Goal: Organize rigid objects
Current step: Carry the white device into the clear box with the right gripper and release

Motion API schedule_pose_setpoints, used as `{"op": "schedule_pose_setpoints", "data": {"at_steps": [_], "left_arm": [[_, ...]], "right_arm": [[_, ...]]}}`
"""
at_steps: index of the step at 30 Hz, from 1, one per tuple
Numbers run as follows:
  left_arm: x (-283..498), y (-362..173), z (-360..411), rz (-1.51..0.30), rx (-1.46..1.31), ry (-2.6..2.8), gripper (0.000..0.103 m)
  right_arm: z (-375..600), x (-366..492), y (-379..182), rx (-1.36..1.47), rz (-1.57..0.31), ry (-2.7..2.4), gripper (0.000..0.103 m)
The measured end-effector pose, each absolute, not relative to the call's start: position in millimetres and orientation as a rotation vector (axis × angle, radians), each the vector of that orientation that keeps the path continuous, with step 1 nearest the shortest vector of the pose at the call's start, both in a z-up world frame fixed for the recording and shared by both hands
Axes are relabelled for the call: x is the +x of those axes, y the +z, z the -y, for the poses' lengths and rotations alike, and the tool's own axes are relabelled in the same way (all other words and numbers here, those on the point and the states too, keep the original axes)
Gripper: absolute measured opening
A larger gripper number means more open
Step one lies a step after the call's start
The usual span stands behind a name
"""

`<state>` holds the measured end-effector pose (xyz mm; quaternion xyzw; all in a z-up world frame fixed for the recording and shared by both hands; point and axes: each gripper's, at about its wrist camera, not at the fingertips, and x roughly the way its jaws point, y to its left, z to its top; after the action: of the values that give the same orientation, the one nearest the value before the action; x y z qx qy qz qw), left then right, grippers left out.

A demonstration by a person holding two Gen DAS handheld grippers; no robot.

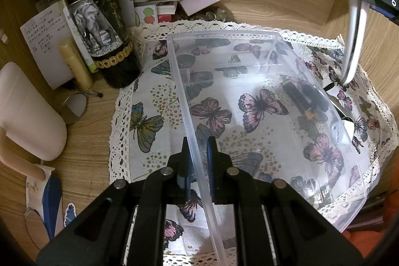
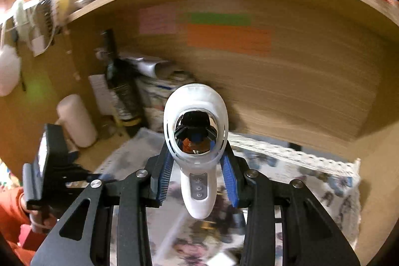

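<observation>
We pinch the clear bin's point(image 1: 261, 101) wall with our left gripper point(image 1: 198, 161) on the butterfly cloth point(image 1: 147, 121), our right gripper point(image 2: 197, 173) clamps the white handheld device point(image 2: 197, 121), elephant-label bottle point(image 1: 99, 24) at ten o'clock.

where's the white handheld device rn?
Right gripper holds the white handheld device above the butterfly cloth; left wrist view shows it right of the clear bin.

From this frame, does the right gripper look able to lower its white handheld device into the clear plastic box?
Probably yes. The clear plastic box has no lid, and the left gripper steadies its near wall. The right gripper holds the white handheld device up above the butterfly-print cloth, nothing visibly between.
</observation>
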<state>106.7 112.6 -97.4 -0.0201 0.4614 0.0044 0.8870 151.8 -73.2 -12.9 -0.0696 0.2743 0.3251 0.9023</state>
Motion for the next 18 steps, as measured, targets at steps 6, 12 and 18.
{"op": "schedule_pose_setpoints", "data": {"at_steps": [6, 12, 18], "left_arm": [[105.7, -97.6, -112.7, -0.956, -0.047, 0.004, 0.012], [104.5, -97.9, -112.5, -0.95, -0.054, -0.003, 0.013], [104.6, -98.4, -113.0, -0.95, -0.065, -0.007, 0.013]], "right_arm": [[32.7, 156.7, -39.3, -0.171, -0.648, 0.748, 0.034], [2.8, 172.1, -77.0, -0.225, -0.775, 0.743, 0.034], [-5.3, 181.3, -96.3, -0.262, -0.848, 0.727, 0.034]]}}
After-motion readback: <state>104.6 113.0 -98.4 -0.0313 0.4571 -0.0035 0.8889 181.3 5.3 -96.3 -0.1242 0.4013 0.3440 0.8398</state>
